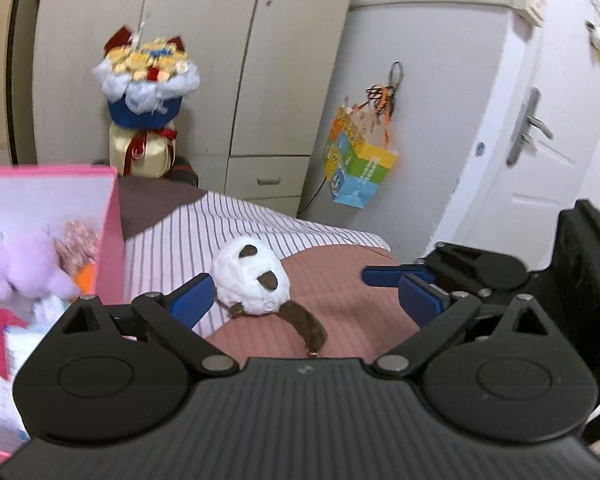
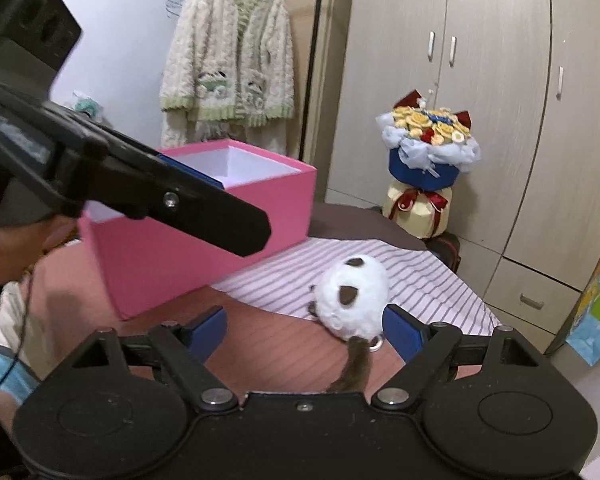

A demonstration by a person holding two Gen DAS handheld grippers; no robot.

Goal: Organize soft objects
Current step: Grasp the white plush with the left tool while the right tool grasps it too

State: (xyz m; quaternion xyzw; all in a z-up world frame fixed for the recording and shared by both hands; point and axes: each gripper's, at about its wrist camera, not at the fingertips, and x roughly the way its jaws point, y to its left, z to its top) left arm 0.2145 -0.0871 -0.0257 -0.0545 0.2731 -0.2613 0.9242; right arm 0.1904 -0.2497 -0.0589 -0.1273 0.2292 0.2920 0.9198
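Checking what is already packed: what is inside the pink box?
Inside the pink box, the left wrist view shows a purple plush, something pinkish-brown behind it and an orange bit. The box floor is covered. From the right wrist view only white inner walls show.

I see a bouquet [image 2: 430,148] by the wardrobe [image 2: 500,60], a fleece jacket [image 2: 228,48] hanging behind, a paper bag [image 1: 358,160] near the door [image 1: 548,100].
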